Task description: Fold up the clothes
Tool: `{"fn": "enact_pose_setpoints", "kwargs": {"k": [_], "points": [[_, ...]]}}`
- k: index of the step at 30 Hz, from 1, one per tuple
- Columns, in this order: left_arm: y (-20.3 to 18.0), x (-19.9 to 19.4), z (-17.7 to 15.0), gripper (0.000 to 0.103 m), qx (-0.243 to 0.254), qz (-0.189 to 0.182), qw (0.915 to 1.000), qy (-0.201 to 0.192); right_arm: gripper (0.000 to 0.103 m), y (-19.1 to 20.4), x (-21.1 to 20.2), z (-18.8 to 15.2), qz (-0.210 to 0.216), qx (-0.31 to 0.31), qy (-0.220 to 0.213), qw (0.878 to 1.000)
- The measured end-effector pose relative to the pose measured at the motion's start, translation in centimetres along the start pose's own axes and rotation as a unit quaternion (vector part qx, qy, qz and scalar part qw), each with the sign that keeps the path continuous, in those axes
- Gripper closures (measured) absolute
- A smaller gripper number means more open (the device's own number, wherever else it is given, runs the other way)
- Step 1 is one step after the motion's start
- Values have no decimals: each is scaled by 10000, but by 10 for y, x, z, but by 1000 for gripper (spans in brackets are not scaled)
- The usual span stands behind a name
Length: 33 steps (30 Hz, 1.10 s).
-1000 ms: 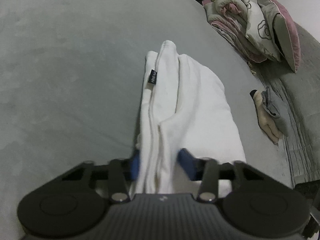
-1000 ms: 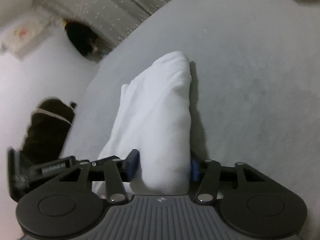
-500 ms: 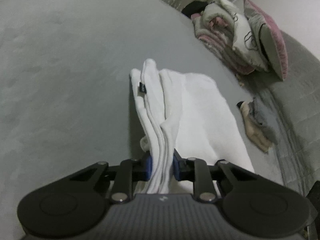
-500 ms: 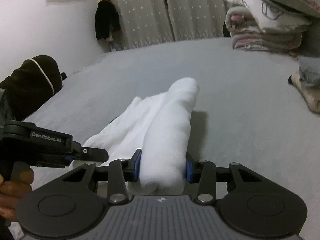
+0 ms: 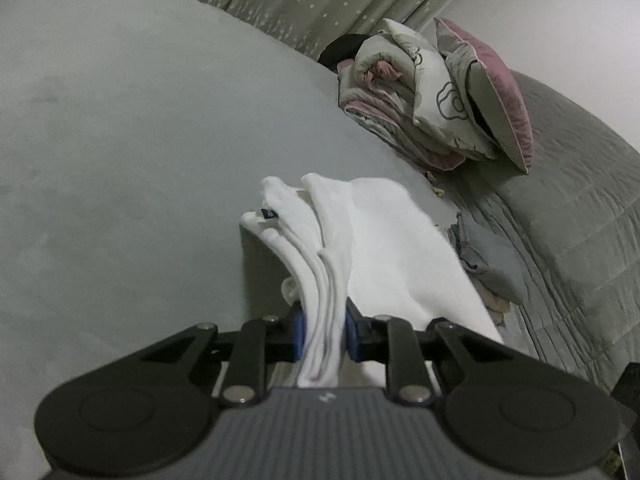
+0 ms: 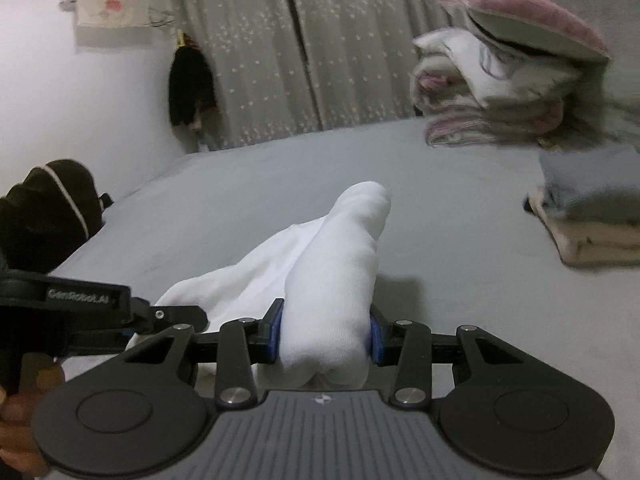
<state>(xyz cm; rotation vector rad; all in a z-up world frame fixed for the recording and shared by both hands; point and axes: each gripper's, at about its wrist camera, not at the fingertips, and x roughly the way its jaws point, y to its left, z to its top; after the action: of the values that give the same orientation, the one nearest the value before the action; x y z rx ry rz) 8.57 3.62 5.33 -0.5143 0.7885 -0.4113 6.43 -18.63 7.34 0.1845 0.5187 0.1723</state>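
Note:
A white garment [image 5: 392, 248] lies folded lengthwise on the grey bed sheet [image 5: 120, 160], its near end lifted off the sheet. My left gripper [image 5: 324, 336] is shut on a bunch of its stacked hem edges, with a small dark label [image 5: 269, 213] showing farther along. In the right wrist view the same garment [image 6: 344, 248] shows as a thick rolled fold. My right gripper [image 6: 324, 336] is shut on that fold, the blue pads pressing both sides. The left gripper's black body [image 6: 88, 300] shows at the left, with a person's hand under it.
Folded quilts and a pink pillow [image 5: 440, 100] are stacked at the bed's far right. A small stack of folded grey and beige clothes [image 6: 592, 224] lies on the right. A dark bag [image 6: 48, 208] sits off the bed's left edge, and curtains [image 6: 300, 48] hang behind.
Left jaws closed from wide apart onto the garment's edges. Both grippers rose, lifting the near end. The right view rolled from tilted to level.

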Motion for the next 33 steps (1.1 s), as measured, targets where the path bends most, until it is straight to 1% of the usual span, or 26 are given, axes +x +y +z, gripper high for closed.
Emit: {"fn": "enact_pose_setpoints", "kwargs": {"k": [3, 6, 7, 8, 10, 11, 12, 15, 16, 17, 18, 19, 20, 21, 24, 27, 29, 30, 33], "points": [[-5, 9, -9, 85, -12, 160, 9994, 304, 62, -17, 7, -3, 14, 369, 428, 9984], [-5, 21, -23, 85, 61, 337, 9963, 788, 62, -33, 9, -8, 43, 612, 968, 9934], [-6, 23, -27, 85, 132, 395, 9952, 881, 62, -37, 9, -10, 75, 657, 1129, 9914], [-6, 24, -31, 85, 215, 457, 9940, 965, 62, -42, 10, -11, 115, 673, 1294, 9892], [-6, 26, -33, 85, 351, 519, 9927, 1035, 59, -45, 16, -10, 206, 378, 1622, 9858], [-6, 27, -34, 85, 385, 520, 9923, 1057, 56, -47, 20, -9, 218, 209, 1747, 9842], [-6, 27, -35, 85, 407, 521, 9920, 1074, 50, -49, 19, -6, 162, 96, 1719, 9849], [-8, 33, -31, 85, 470, 571, 9915, 1069, 48, -60, 5, 6, -59, 53, 1188, 9929], [-9, 33, -31, 85, 496, 585, 9913, 1066, 48, -60, 1, 11, -202, -21, 898, 9957], [-10, 34, -31, 85, 513, 597, 9912, 1068, 54, -61, 1, 17, -261, -111, 673, 9973], [-10, 34, -31, 85, 529, 606, 9910, 1070, 65, -62, 5, 22, -254, -195, 548, 9980], [-10, 35, -32, 85, 545, 608, 9909, 1074, 71, -62, 13, 25, -261, -243, 574, 9977], [-10, 34, -33, 85, 557, 607, 9907, 1079, 81, -61, 23, 27, -266, -285, 623, 9973], [-7, 31, -35, 85, 557, 598, 9907, 1087, 83, -62, 36, 27, -258, -304, 767, 9963], [-5, 30, -35, 85, 564, 573, 9907, 1101, 83, -64, 75, 22, -259, -334, 1174, 9922], [-5, 33, -38, 84, 644, 579, 9905, 1073, 83, -67, 106, 21, -324, -394, 1451, 9881], [-5, 34, -39, 84, 683, 571, 9903, 1072, 83, -75, 113, 27, -273, -330, 1497, 9878], [-5, 34, -39, 84, 696, 562, 9901, 1078, 79, -79, 117, 33, -250, -273, 1518, 9877], [-5, 35, -39, 84, 736, 534, 9898, 1096, 79, -92, 130, 46, -269, -146, 1554, 9874]]}}
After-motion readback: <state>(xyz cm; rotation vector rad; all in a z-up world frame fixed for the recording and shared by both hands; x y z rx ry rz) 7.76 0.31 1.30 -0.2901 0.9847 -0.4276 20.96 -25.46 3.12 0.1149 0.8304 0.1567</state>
